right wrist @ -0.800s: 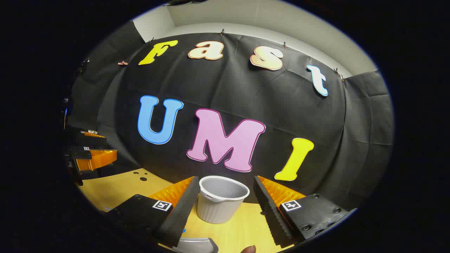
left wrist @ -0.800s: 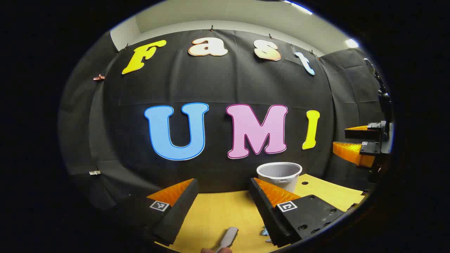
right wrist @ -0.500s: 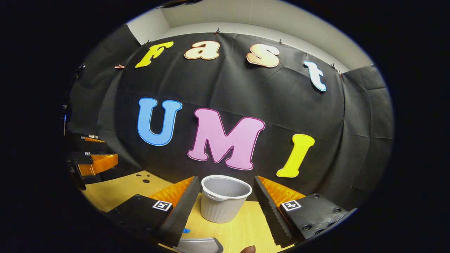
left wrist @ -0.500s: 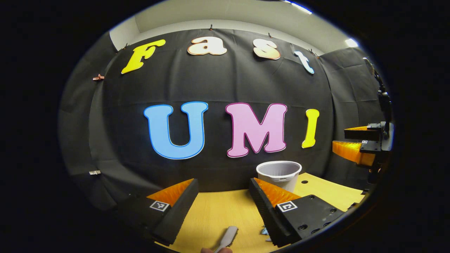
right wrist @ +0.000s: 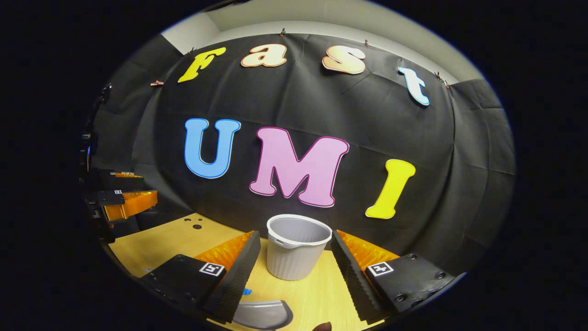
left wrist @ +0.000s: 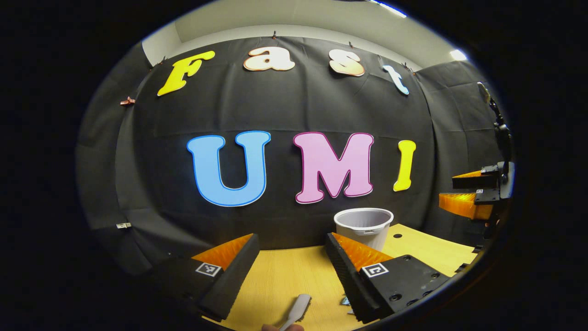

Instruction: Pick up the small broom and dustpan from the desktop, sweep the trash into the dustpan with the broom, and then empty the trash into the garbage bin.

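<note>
Both tongs, left (left wrist: 290,269) and right (right wrist: 295,271), hang spread and empty above the worktop (right wrist: 317,294). The pickup seems not yet begun: next each must drop, left onto the broom handle (left wrist: 297,307), right onto the dustpan (right wrist: 262,314) at the near edge.

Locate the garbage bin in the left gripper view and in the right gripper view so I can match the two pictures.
Left gripper view: the garbage bin stands right of centre on the desktop, behind the left gripper's right finger.
Right gripper view: the bin is at centre, framed between the right gripper's open fingers.
Shared landmark: the yellow desktop against the black cloth wall.
</note>
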{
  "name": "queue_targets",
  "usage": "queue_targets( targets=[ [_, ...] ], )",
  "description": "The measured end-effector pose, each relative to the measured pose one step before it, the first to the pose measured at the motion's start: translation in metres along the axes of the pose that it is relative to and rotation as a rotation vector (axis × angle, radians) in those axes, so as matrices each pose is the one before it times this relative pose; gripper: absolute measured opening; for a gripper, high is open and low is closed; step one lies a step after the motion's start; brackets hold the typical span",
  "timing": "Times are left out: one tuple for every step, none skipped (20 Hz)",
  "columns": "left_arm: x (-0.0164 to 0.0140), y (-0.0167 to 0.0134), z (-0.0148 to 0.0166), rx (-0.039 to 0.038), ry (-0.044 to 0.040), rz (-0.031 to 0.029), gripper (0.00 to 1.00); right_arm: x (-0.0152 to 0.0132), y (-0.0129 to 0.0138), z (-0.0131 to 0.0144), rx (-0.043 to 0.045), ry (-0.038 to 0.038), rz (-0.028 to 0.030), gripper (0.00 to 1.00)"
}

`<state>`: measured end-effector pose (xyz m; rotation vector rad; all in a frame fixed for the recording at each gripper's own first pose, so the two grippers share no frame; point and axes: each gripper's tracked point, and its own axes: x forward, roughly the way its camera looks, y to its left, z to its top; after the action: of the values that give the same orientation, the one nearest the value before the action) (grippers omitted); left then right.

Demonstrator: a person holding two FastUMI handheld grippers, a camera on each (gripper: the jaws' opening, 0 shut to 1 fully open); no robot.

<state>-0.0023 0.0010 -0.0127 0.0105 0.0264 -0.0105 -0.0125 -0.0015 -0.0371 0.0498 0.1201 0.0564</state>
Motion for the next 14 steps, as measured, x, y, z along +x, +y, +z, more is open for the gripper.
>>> queue_targets(
  targets=[
    [0.00023, 0.00084, -0.00108, 0.00024, 0.00574, -0.00132, 0.95, -0.00157, 0.00181, -0.00774, -0.00783, 0.02550, 0.01584, 0.97],
    [-0.00093, -0.00053, -0.00290, -0.00125, 0.00618, -0.00132, 0.95, -0.00328, 0.00138, -0.01350, -0.01031, 0.04401, 0.02130, 0.96],
    [-0.00005, 0.00032, -0.00376, -0.00089, 0.00775, -0.00001, 0.95, -0.00368, 0.00206, -0.01707, -0.00403, 0.06149, 0.02681, 0.97],
    [0.00007, 0.00077, -0.00427, -0.00099, 0.00723, 0.00051, 0.95, -0.00152, 0.00635, -0.01898, 0.00557, 0.06801, 0.03948, 0.96],
    [-0.00002, 0.00083, -0.00168, -0.00083, 0.00682, 0.00127, 0.95, 0.00073, 0.00630, -0.01894, 0.00028, 0.08048, 0.03994, 0.96],
    [-0.00100, 0.00023, -0.00454, -0.00166, 0.00663, 0.00051, 0.95, 0.00060, 0.00326, -0.02574, -0.01061, 0.08881, 0.02501, 0.96],
    [-0.00003, 0.00025, -0.00221, -0.00292, 0.00485, -0.00138, 0.95, 0.00311, 0.00051, -0.02679, -0.01125, 0.09017, 0.01792, 0.96],
    [-0.00084, -0.00129, -0.00485, -0.00180, 0.00449, -0.00098, 0.95, 0.00279, 0.00126, -0.02521, -0.00087, 0.08449, 0.01576, 0.95],
    [-0.00039, -0.00050, -0.00143, -0.00004, 0.00323, -0.00039, 0.95, 0.00161, 0.00390, -0.02238, 0.01165, 0.08135, 0.02778, 0.94],
    [-0.00139, 0.00039, -0.00118, 0.00148, 0.00158, -0.00021, 0.95, 0.00143, 0.00540, -0.02178, 0.01952, 0.07285, 0.03302, 0.92],
    [-0.00009, 0.00008, 0.00044, 0.00230, 0.00153, 0.00000, 0.95, 0.00648, 0.00536, -0.02146, 0.01299, 0.07152, 0.02523, 0.90],
    [-0.00075, 0.00040, -0.00157, 0.00455, 0.00272, 0.00090, 0.95, 0.00552, 0.00421, -0.01950, 0.00647, 0.06764, 0.01250, 0.90],
    [-0.00124, 0.00014, -0.00101, 0.00644, 0.00174, 0.00003, 0.95, 0.00728, 0.00291, -0.02254, -0.00031, 0.07334, 0.01290, 0.91],
    [-0.00087, -0.00051, -0.00293, 0.00797, 0.00276, -0.00056, 0.95, 0.00831, 0.00151, -0.02021, -0.00769, 0.07774, 0.00810, 0.90]
  ],
)
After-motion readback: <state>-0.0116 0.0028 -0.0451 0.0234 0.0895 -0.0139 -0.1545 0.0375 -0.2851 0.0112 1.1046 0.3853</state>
